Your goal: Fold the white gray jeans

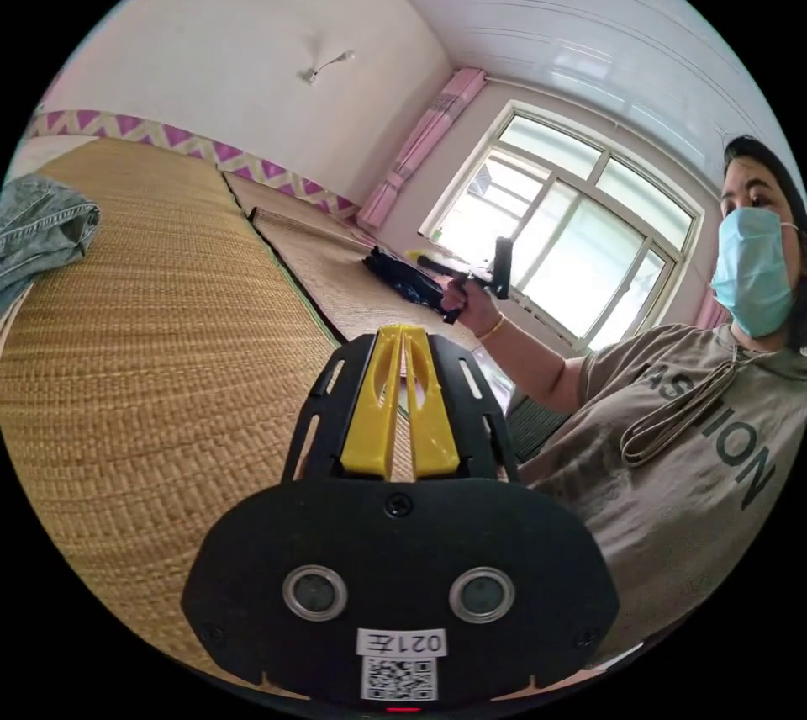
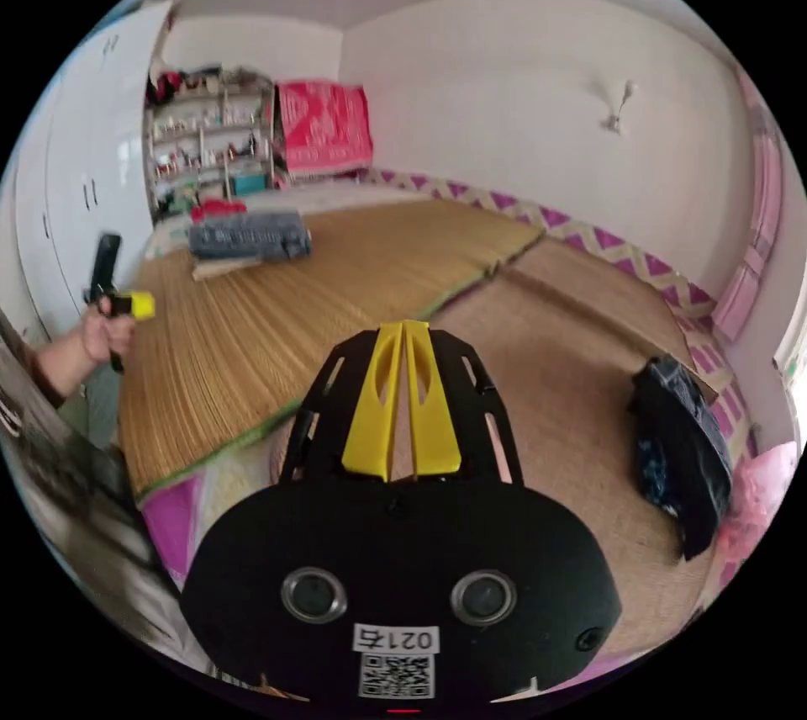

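Observation:
The faded grey-blue jeans [image 1: 42, 232] lie folded in a stack at the far end of the straw mat [image 1: 168, 316]; in the right gripper view the jeans [image 2: 248, 236] rest on a flat board. My left gripper [image 1: 402, 330] hangs above the mat, its yellow jaws shut together with nothing between them. My right gripper [image 2: 403, 326] is likewise shut and holds nothing. Each gripper is well away from the jeans. A hand holds the right gripper [image 1: 424, 257] up in the left gripper view, and the left gripper [image 2: 143, 305] shows at the left of the right gripper view.
A dark crumpled garment [image 2: 681, 451] lies on the second mat [image 2: 572, 350] near the pink curtain; the same garment [image 1: 403, 274] lies below the window [image 1: 572, 240]. The person's body [image 1: 689, 459] stands close at the right. Shelves [image 2: 210, 140] and a white cupboard [image 2: 92, 165] line the far wall.

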Demonstrator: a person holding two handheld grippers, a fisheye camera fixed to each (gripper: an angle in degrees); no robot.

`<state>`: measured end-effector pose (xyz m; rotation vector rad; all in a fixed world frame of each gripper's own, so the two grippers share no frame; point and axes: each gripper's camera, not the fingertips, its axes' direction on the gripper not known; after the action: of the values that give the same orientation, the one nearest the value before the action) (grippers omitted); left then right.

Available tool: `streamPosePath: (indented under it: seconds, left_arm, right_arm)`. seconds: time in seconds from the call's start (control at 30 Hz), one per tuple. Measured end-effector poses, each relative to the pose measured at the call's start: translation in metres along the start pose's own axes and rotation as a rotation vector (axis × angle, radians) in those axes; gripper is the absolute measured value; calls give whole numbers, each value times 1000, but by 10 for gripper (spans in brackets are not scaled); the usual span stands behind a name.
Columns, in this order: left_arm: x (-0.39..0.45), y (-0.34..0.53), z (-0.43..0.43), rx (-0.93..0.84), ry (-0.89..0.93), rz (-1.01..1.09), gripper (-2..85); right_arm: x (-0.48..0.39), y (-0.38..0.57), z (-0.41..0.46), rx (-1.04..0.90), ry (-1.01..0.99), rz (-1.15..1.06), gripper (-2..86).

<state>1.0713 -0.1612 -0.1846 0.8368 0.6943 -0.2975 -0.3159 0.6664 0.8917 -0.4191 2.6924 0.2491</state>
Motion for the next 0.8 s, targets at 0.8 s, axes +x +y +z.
streamPosePath:
  seconds: [0.8]
  left_arm:
    - [10, -29, 386, -421, 141, -341, -9]
  right_arm:
    - [136, 219, -129, -182, 122, 472, -7]
